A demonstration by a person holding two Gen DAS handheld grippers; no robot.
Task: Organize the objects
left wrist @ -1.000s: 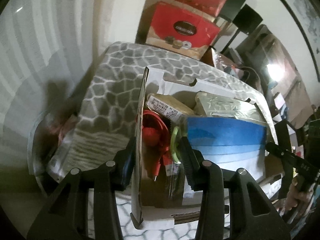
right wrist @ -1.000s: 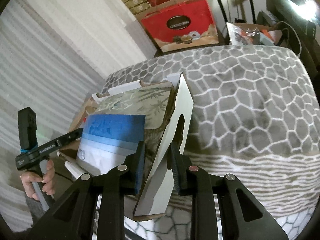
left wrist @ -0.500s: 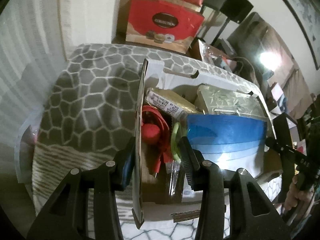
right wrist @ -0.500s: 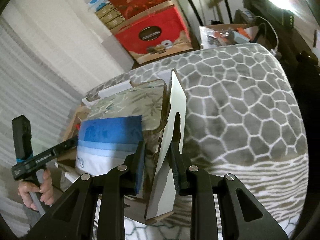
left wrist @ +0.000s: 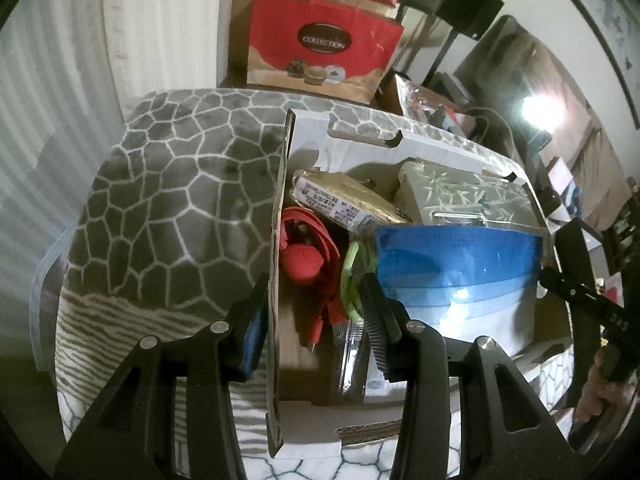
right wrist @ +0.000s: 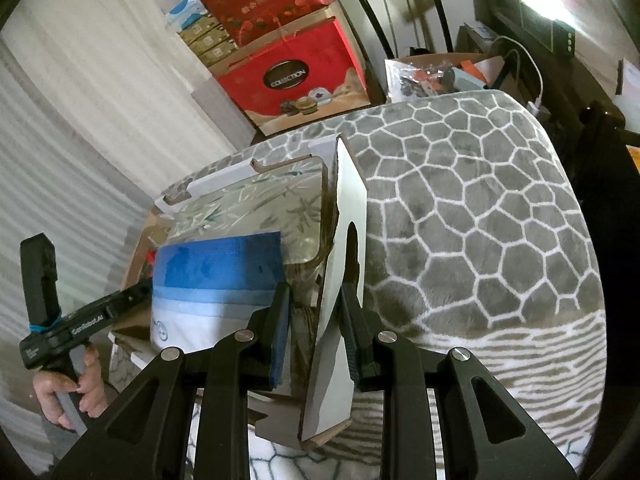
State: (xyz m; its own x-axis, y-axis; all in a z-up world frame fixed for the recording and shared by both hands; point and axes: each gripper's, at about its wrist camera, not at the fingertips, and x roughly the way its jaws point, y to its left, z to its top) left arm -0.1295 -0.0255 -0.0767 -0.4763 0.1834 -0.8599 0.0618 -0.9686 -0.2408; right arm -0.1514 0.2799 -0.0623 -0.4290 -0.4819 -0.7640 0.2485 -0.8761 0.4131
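Note:
A white cardboard box [left wrist: 360, 136] sits on a grey honeycomb-patterned blanket [left wrist: 180, 192]. It holds a blue-and-white pack [left wrist: 456, 264], a bamboo-print pouch [left wrist: 460, 196], a gold packet [left wrist: 344, 200], red headphones with a cable [left wrist: 304, 256] and a green ring [left wrist: 350, 276]. My left gripper [left wrist: 316, 312] straddles the box's left wall [left wrist: 278, 280]; its jaws stand apart, one finger outside, one inside. My right gripper [right wrist: 316, 320] is closed on the box's right wall [right wrist: 344, 272], the one with a hand slot. The blue pack [right wrist: 216, 272] and pouch [right wrist: 256, 208] show there too.
A red "Collection" gift bag [left wrist: 320, 56] and stacked boxes [right wrist: 256, 8] stand behind the blanket against white curtains. A bag of clutter [right wrist: 428, 76], cables and dark furniture lie at the back right. The blanket extends wide to the right of the box [right wrist: 480, 220].
Both views have shifted: the box and blanket now sit more centred, with the red gift bag closer in view. Both grippers keep their places on the box walls.

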